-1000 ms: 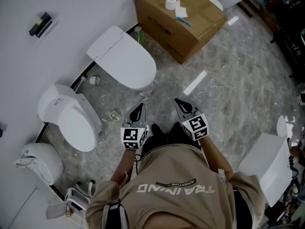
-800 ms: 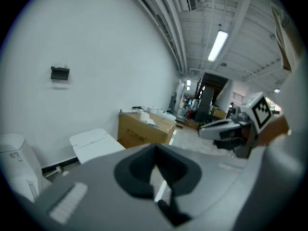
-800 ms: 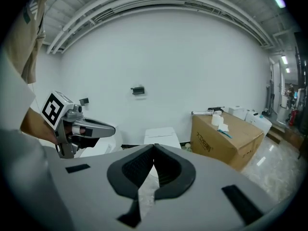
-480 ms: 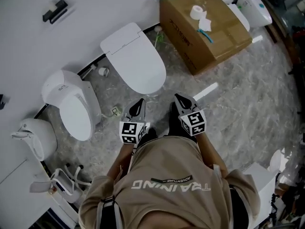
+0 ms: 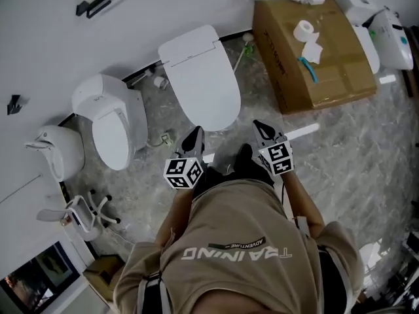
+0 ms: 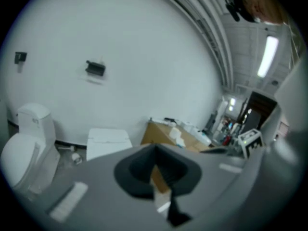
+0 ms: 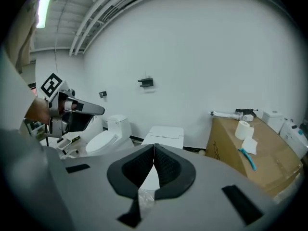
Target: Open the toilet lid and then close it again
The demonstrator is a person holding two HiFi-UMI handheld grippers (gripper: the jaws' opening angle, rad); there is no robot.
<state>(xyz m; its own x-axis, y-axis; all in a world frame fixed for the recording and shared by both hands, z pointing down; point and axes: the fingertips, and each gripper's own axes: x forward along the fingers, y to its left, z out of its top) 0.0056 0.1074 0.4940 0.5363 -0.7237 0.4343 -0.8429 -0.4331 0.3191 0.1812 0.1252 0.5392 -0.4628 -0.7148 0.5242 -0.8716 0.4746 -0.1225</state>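
Observation:
A white toilet with a flat lid [image 5: 200, 77] stands against the wall straight ahead, and the lid is down. It also shows in the left gripper view as the toilet lid [image 6: 108, 139] and in the right gripper view as the toilet lid [image 7: 166, 135]. My left gripper [image 5: 194, 134] is held just short of the bowl's front edge, jaws shut and empty. My right gripper [image 5: 260, 125] hovers to the right of the bowl's front, also shut with nothing in it. Neither touches the toilet. Each gripper's own view, left gripper [image 6: 155, 151] and right gripper [image 7: 154, 148], shows the pads pressed together.
A second white toilet [image 5: 112, 120] stands to the left, with a smaller white fixture [image 5: 55, 150] beyond it. A cardboard box [image 5: 327, 70] with a paper roll [image 5: 303, 29] sits right of the target toilet. More white units [image 5: 386, 28] lie at the far right. The floor is grey marble.
The view has swung so the flat-lid toilet is now directly ahead. Both grippers have come closer to its front edge, still shut.

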